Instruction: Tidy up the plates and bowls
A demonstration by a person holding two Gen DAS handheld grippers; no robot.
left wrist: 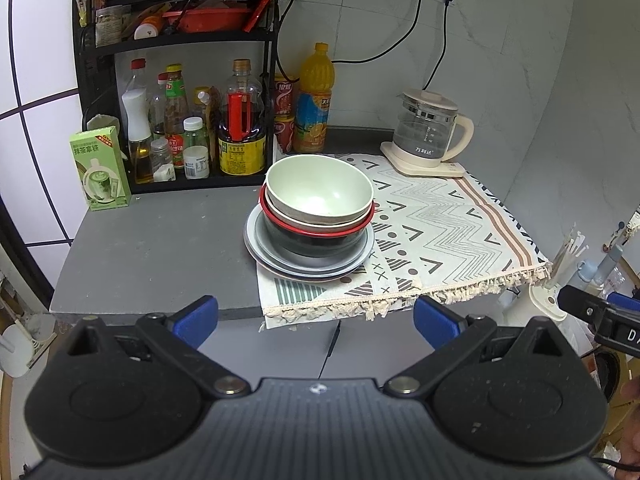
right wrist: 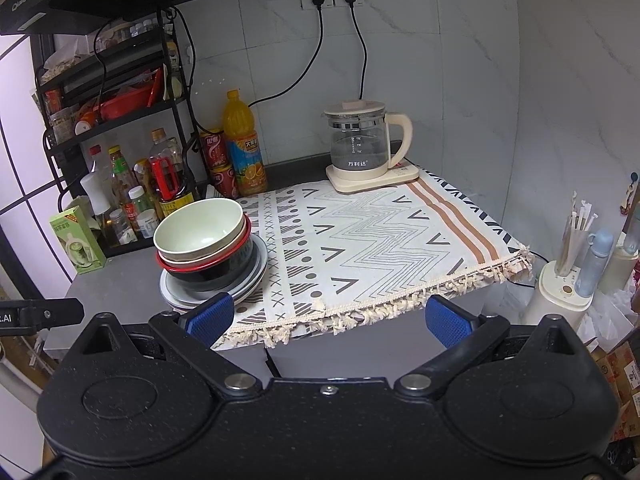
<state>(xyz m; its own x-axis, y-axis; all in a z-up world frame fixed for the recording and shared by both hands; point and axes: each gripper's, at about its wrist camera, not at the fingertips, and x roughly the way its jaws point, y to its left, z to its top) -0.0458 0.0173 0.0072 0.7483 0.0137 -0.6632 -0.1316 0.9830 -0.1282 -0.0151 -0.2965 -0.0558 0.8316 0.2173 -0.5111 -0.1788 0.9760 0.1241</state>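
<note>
Looking at the stack first: a pale green round bowl (left wrist: 318, 190) sits nested in a cream bowl (left wrist: 308, 221), that one in a red-rimmed black bowl (left wrist: 316, 240), and all three rest on a few grey-blue plates (left wrist: 310, 266) at the left edge of the patterned fringed cloth (left wrist: 440, 232), half over the bare grey table (left wrist: 156, 248). Everything looks already gathered, so I judge this as either the very start or the end of the tidy-up; I cannot tell which. My left gripper (left wrist: 316, 318) hangs short of the table's front edge, blue fingers (left wrist: 200, 316) spread wide with nothing between them. My right gripper (right wrist: 330, 318) is likewise off the front edge, fingers spread and holding nothing, the stack just beyond its left pad. If bowls and plates must be separated, my next move calls for closing on the green bowl's rim and lifting straight up. Behind stand a glass kettle (left wrist: 428, 132) and a rack of sauce bottles (left wrist: 192, 128).
</note>
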